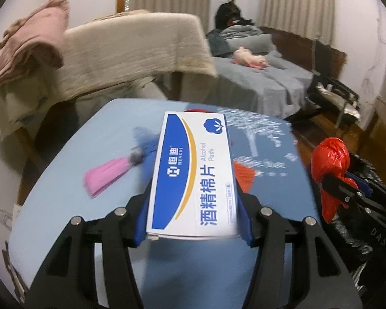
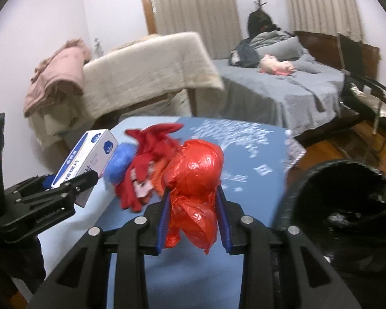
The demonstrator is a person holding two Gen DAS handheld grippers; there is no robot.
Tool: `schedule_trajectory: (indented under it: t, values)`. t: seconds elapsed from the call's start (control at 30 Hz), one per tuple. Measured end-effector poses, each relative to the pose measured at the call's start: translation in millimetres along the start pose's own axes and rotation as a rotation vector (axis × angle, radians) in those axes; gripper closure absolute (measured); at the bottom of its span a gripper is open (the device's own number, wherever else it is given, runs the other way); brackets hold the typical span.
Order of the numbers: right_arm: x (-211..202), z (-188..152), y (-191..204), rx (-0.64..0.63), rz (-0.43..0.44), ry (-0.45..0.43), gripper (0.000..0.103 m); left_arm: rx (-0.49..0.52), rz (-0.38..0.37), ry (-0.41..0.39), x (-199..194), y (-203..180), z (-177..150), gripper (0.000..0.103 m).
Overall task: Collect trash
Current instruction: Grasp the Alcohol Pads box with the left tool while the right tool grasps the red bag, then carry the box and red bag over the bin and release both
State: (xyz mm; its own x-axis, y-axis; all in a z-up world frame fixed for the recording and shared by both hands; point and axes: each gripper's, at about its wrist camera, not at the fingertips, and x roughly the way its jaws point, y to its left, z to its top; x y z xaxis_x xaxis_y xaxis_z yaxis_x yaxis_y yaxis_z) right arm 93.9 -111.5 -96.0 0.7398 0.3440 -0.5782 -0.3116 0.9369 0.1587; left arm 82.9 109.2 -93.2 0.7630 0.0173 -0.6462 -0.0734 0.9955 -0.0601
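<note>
My left gripper [image 1: 193, 180] is shut on a white and blue alcohol pads box [image 1: 193, 170], held above the blue table [image 1: 90, 219]. It also shows in the right wrist view [image 2: 87, 154] at the left. My right gripper [image 2: 194, 206] is shut on a crumpled red plastic bag [image 2: 195, 180], also seen in the left wrist view [image 1: 330, 170] at the right. A black-lined trash bin [image 2: 347, 200] stands open to the right of the table. On the table lie a pink tassel [image 1: 108, 175], a blue fluffy piece [image 2: 121, 163], and red scraps [image 2: 151, 154].
A chair draped with a beige blanket [image 2: 151, 72] and pink cloth [image 2: 56, 77] stands behind the table. A bed with grey sheets [image 2: 283, 90] is at the back right. A black folding chair [image 2: 368, 97] stands on the wooden floor at the right.
</note>
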Motion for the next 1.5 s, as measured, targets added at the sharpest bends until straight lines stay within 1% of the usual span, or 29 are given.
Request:
schedule_trajectory:
  t: [0.27,0.63,0.93,1.23,1.3,1.37,1.4,1.43,1.5]
  values:
    - [-40.7,0.4,-59.4,0.074,-0.124,-0.054,0.070,0.083,-0.120,-0.020,2.4,-64.5,8.7,0.049]
    - [-79.3,-21.4,-137.2,0.181,-0.290,-0.066,0.070,0.202,-0.277,-0.026,11.0,-153.5,8.6,0.049]
    - [-98.9,-39.5,-185.6,0.247,-0.380,-0.065,0.070,0.283,-0.379,-0.003,32.9,-220.0,3.3,0.049]
    - [-111.4,-48.7,-218.1,0.276,-0.435,-0.069,0.069,0.322,-0.458,0.020,47.2,-263.9,-4.8,0.049]
    - [-113.3,-50.1,-222.9,0.279,-0.446,-0.067,0.065,0.321,-0.495,0.033,49.9,-270.5,-5.8,0.048]
    - [-115.2,-51.7,-226.4,0.281,-0.464,-0.070,0.060,0.320,-0.520,0.046,52.7,-273.4,-6.0,0.036]
    - [-116.0,-52.4,-227.0,0.283,-0.469,-0.069,0.055,0.317,-0.527,0.049,53.4,-273.4,-5.5,0.027]
    - [-116.9,-52.6,-228.9,0.286,-0.476,-0.070,0.048,0.309,-0.534,0.046,52.7,-271.3,-5.1,0.025]
    - [-119.4,-53.7,-232.0,0.293,-0.492,-0.078,0.038,0.301,-0.534,0.037,51.1,-266.3,-3.3,0.021]
